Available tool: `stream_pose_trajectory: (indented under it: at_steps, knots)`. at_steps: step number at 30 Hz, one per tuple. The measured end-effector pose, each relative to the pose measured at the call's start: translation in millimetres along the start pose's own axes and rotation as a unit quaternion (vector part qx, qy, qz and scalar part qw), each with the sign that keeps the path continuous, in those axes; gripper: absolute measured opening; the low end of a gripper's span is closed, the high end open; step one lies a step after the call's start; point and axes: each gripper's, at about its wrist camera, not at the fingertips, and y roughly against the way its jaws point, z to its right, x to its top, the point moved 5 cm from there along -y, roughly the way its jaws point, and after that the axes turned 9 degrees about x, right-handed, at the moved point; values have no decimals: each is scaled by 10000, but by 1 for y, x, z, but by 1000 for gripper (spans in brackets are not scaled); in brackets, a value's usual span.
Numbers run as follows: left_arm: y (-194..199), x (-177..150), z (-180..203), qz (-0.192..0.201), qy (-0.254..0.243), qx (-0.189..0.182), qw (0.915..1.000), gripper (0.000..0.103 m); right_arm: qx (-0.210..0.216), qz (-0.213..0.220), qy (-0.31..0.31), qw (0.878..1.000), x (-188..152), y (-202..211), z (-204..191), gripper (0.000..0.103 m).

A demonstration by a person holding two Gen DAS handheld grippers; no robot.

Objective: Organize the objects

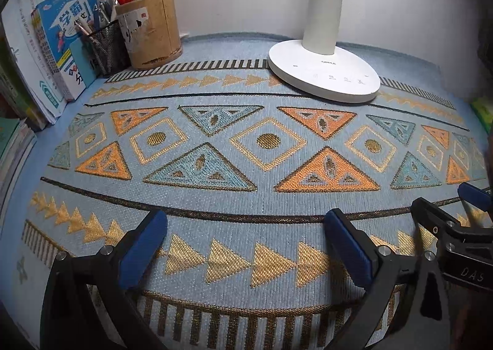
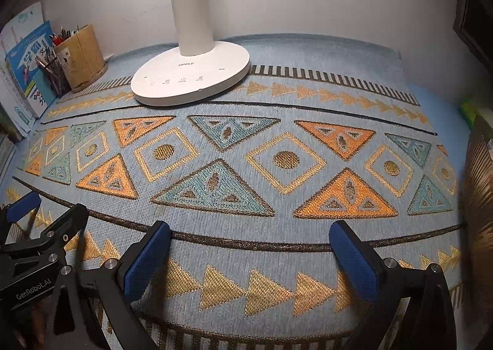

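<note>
My left gripper (image 1: 245, 227) stands open low over a blue patterned mat (image 1: 246, 202), with nothing between its blue pads. My right gripper (image 2: 250, 236) is open too, also over bare mat (image 2: 246, 227). The two hang side by side: the right gripper (image 1: 448, 200) shows at the right edge of the left wrist view, and the left gripper (image 2: 50, 208) at the left edge of the right wrist view. At the back left stand a cardboard pen tub (image 1: 151, 30), a black mesh pen cup (image 1: 107, 45) and upright books (image 1: 61, 42).
A white desk lamp (image 1: 323, 73) stands on its round base at the back of the mat, against the wall. More books are stacked at the left edge (image 1: 15, 140). Something green (image 1: 483, 110) lies at the far right. A brown object (image 2: 477, 196) is at the right edge.
</note>
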Motion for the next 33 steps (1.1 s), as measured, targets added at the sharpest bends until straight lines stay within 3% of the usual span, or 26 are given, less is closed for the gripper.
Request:
stream_pose_trajectory:
  at_steps: [4,33]
  knots:
    - [-2,0,-3,-48,94,-28,9999,103,-76,196,-17,9998,-3,3,-1,103]
    - [-4,2,-5,-46,82,-87,9999,103,-77,200,-18,9998,-1,4,-2,103]
